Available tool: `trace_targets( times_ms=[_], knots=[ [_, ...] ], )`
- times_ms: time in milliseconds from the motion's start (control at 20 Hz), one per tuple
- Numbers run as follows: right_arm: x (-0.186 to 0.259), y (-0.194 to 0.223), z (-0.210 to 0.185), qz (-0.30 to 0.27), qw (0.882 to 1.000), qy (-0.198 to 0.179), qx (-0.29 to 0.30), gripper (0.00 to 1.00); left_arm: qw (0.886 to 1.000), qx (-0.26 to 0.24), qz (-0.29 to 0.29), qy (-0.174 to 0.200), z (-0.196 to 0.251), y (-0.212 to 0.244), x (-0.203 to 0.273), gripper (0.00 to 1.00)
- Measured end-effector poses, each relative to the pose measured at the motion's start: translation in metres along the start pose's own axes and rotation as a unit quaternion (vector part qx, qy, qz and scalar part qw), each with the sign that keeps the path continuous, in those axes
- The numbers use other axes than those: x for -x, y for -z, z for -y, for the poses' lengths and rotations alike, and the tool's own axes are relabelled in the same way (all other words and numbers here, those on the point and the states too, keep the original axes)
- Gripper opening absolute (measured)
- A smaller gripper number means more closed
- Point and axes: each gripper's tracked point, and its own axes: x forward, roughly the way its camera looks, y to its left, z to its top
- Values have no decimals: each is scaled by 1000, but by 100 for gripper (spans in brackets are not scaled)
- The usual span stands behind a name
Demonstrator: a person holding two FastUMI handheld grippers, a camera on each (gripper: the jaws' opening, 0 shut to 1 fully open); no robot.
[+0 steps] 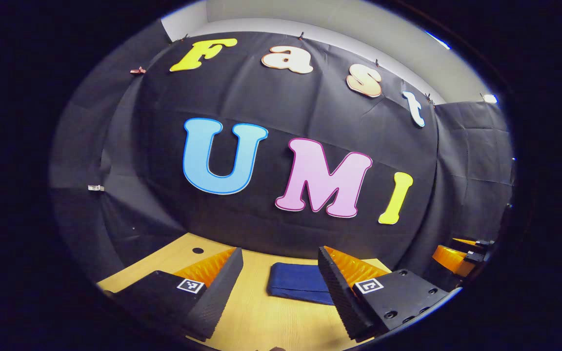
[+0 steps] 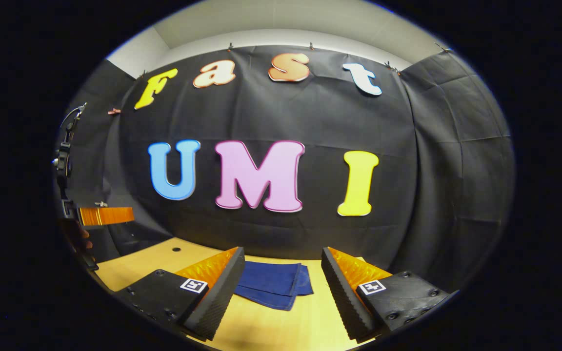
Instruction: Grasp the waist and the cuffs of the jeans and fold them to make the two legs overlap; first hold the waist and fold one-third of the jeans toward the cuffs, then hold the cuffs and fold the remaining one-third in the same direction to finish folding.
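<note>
The dark blue jeans (image 1: 296,282) lie folded into a compact stack on the wooden table (image 1: 261,321), near the back wall. My left gripper (image 1: 281,292) hovers above the table short of them, open, with nothing between its fingers. In the right gripper view the folded jeans (image 2: 273,282) show layered edges at their near end. My right gripper (image 2: 281,292) is also open and held clear of the cloth. The other gripper (image 1: 461,253) appears at the far right of the left gripper view, and at the far left of the right gripper view (image 2: 103,215) with a hand holding it.
The black cloth wall (image 2: 281,234) stands right behind the jeans. A small round hole (image 1: 197,250) marks the tabletop at the left. A stand with clamps (image 2: 64,161) rises at the left edge of the right gripper view.
</note>
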Motion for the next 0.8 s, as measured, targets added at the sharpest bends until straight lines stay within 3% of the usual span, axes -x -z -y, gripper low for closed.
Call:
trace_targets(
  times_ms=[300,350,400,500,750,800],
  knots=[
    [29,-10,-65,3,999,-50,0,93,1000,-1,15,-12,-18,-14,63,96],
    [31,-13,-71,6,998,-55,1,99,1000,-5,18,-17,-21,-17,70,96],
    [34,-17,-74,11,998,-59,3,93,999,-13,24,-22,-24,-22,74,96],
    [32,-15,-78,10,998,-67,5,99,999,-19,32,-27,-22,-28,78,96],
    [32,-19,-82,14,997,-80,6,93,999,-26,29,-37,-19,-22,85,96],
    [32,-17,-84,13,997,-82,6,96,998,-27,28,-39,-21,-20,86,96]
  ],
)
